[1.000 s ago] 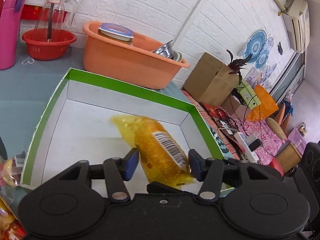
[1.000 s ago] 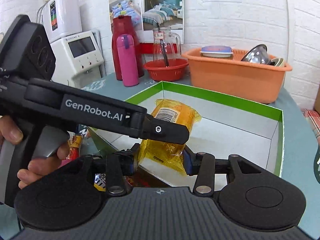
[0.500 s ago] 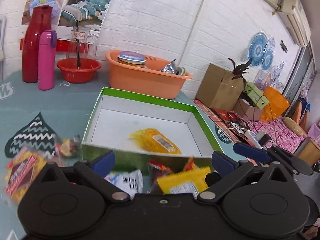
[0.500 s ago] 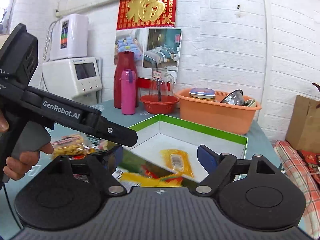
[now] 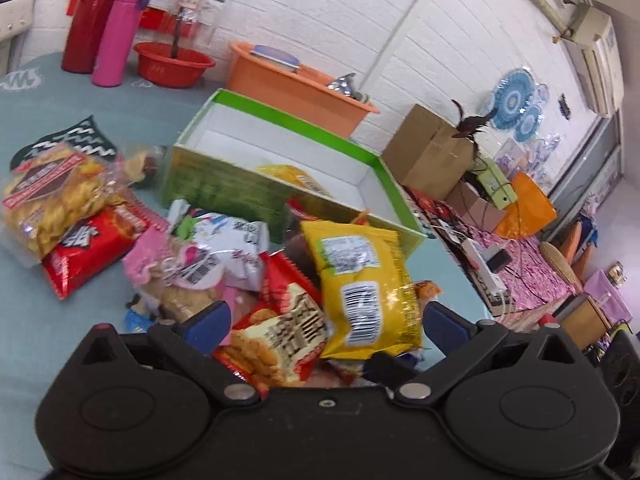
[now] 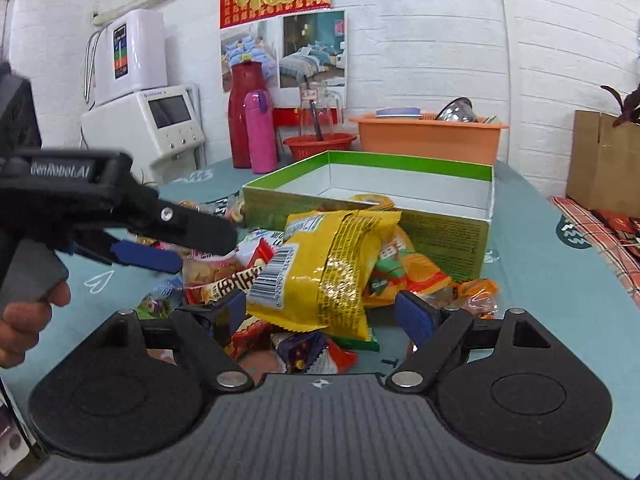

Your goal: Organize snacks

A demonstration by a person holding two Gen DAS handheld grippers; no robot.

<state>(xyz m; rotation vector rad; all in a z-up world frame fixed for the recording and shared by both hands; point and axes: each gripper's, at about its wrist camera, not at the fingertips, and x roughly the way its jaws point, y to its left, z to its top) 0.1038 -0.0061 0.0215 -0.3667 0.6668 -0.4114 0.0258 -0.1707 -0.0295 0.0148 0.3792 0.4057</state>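
One yellow pack [image 5: 296,174] lies in the box [image 5: 224,192]; the pile [image 5: 224,264] of snacks in front of it on the table [image 5: 40,332] is left to sort. My right claw [image 6: 320,312], jaws just opened wide, and my left claw [image 5: 324,322], also spread, hold nothing.

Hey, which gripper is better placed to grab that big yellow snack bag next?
Probably the right gripper: its open jaws already sit either side of the yellow bag. The left gripper is open too, but a red cracker pack shares its gap.
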